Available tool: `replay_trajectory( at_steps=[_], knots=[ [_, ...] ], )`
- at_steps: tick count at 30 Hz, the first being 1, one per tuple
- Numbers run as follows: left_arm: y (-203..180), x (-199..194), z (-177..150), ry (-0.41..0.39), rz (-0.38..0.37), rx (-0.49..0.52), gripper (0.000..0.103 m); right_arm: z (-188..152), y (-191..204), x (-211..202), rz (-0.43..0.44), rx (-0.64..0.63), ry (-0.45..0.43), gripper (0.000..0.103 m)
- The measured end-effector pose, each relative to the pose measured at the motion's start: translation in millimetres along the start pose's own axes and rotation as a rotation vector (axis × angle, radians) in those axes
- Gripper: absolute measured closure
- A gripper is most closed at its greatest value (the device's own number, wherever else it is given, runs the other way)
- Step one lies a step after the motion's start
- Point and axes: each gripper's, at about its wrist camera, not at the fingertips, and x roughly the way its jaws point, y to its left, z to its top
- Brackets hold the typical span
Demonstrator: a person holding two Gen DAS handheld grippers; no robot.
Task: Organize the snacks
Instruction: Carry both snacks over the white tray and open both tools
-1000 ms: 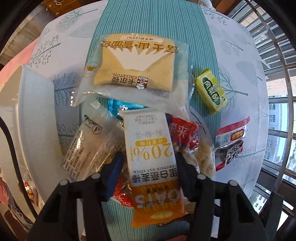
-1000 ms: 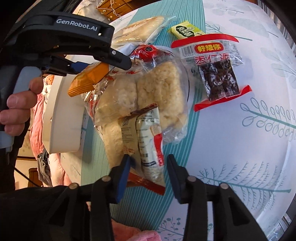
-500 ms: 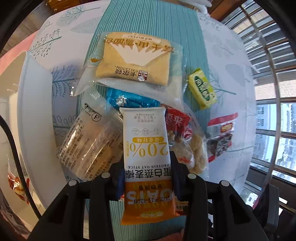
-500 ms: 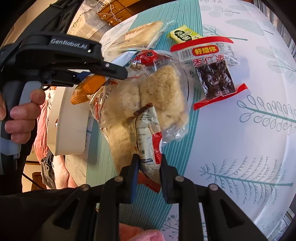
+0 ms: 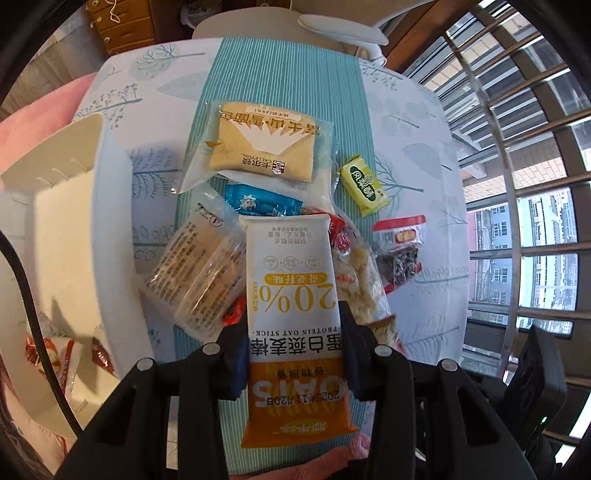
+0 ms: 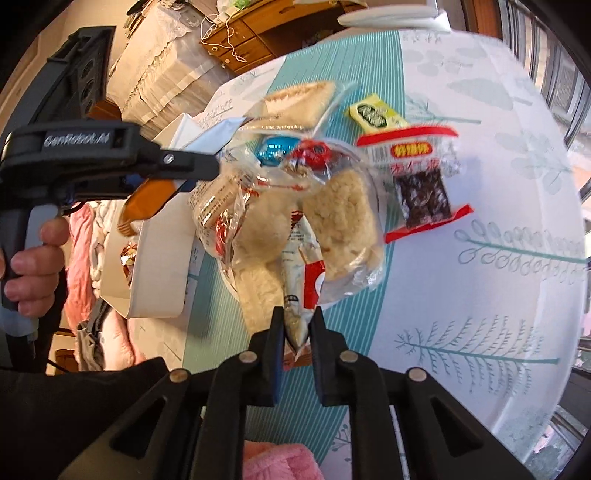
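Note:
My left gripper is shut on a white and orange oat stick packet, held above the snack pile. In the right wrist view the same packet shows as an orange end under the left gripper body. My right gripper is shut on a slim white and red sachet, lifted off the striped cloth. Below lie a bread packet, a blue wrapper, a clear cracker pack, rice cakes, a green packet and a red-edged date packet.
A white bin stands at the table's left edge with a wrapped snack in it. A person's hand grips the left handle. A window grille lies beyond the table's right side. A white lamp head reaches over the far edge.
Both grippers closed on their packets and rose; the table now looks farther away. The oat stick and the sachet have come up off the pile.

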Motion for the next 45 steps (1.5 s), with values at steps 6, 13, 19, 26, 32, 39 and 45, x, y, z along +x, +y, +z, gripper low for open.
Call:
replay_trajectory(
  at_steps=[6,13,19,26,32,39,45],
  knots=[
    [9,-29,-21,-0.051,-0.024,0.016,0.064,2,14,-17,-0.031,0.001,-0.07,0.09],
    [32,-58,-43,-0.129,-0.057,0.019,0.064,2,34,-36,-0.037,-0.006,-0.143,0.09],
    [68,-85,-60,-0.188,-0.069,0.014,0.064,6,70,-47,-0.053,-0.044,-0.195,0.09],
    [118,-115,-80,-0.268,-0.071,0.017,0.064,11,127,-43,-0.063,-0.103,-0.244,0.09],
    [160,-129,-92,-0.289,-0.055,0.007,0.064,12,170,-30,-0.064,-0.14,-0.264,0.09],
    [207,-134,-103,-0.299,-0.057,0.02,0.064,16,215,-8,-0.061,-0.172,-0.275,0.09],
    [237,-137,-102,-0.297,-0.068,0.062,0.064,19,244,14,-0.062,-0.163,-0.279,0.09]
  ],
)
